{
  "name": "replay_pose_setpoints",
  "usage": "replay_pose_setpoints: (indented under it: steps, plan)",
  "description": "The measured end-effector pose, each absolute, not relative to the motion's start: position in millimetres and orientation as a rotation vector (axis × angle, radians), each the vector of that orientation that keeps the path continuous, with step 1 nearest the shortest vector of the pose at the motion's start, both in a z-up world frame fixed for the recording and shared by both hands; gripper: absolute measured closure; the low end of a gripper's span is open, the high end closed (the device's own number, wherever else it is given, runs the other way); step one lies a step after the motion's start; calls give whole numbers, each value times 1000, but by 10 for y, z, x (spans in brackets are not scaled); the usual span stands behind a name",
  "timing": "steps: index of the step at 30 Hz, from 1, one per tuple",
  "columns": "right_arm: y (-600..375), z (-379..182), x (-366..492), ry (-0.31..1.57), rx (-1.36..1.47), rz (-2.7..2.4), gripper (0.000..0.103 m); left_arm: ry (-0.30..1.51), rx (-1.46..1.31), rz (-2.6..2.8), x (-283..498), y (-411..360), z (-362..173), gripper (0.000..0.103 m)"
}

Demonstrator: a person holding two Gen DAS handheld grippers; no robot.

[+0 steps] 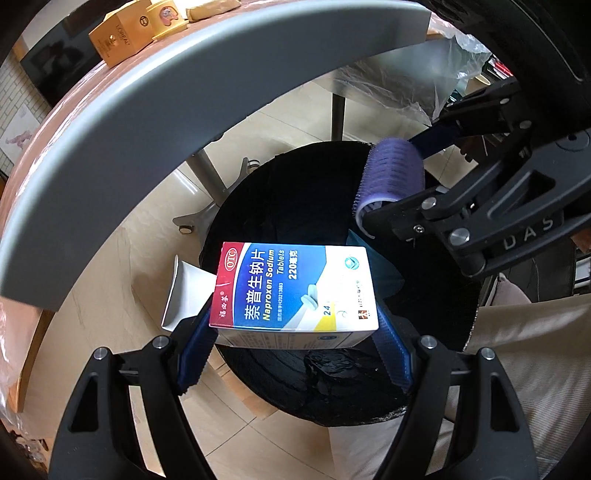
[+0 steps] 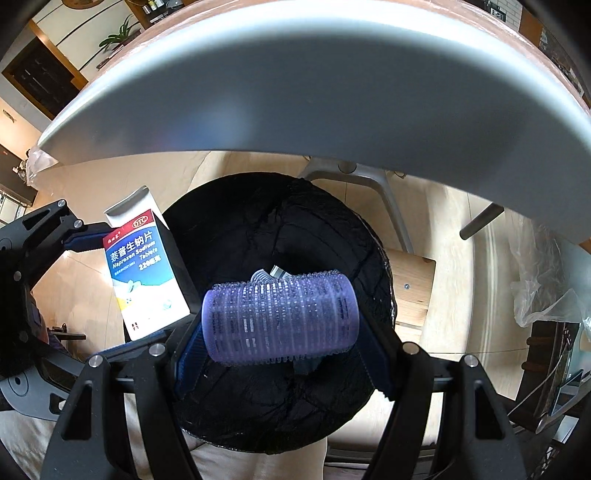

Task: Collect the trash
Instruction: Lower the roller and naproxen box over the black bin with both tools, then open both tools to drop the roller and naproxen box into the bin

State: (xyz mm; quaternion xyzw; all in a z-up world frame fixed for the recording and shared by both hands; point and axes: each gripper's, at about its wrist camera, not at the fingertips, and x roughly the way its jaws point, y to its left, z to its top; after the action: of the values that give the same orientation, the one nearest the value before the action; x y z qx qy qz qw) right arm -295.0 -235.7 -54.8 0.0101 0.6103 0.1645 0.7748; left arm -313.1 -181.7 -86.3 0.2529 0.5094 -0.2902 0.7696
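My left gripper is shut on a white, blue and red medicine box with an open end flap, held over a round bin lined with a black bag. My right gripper is shut on a purple hair roller, also held over the bin. In the left wrist view the roller and right gripper sit at the right. In the right wrist view the box and left gripper sit at the left.
The grey rim of a round table arcs above the bin, also in the right wrist view. On the table stand a gold box and a yellow tape roll. Chair legs and tiled floor surround the bin.
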Motion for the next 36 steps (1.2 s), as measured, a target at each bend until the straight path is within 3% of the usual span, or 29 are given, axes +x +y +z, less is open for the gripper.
replay_pose_setpoints:
  steps: [20,21,23,27,31,36]
  plan:
    - [-2368,-558,-2895,1321,20,349,32,1088,604,-613,-3154,-1859,-922,22]
    - [-2371,-544,-2900,1316,19,349,31,1093,599,-613,-3148,-1850,-922,21]
    - [-2385,-529,-2906,1317,30,354,19,1103,580,-611,-3144,-1828,-915,15]
    - [-2465,-480,-2972,1306,42,349,18,1108,549,-610,-3171,-1762,-862,15]
    - [-2574,-338,-3070,1285,54,333,18,1083,542,-601,-3244,-1719,-710,15]
    - [-2754,216,-3264,1175,73,318,18,986,461,-627,-3385,-1542,-98,15]
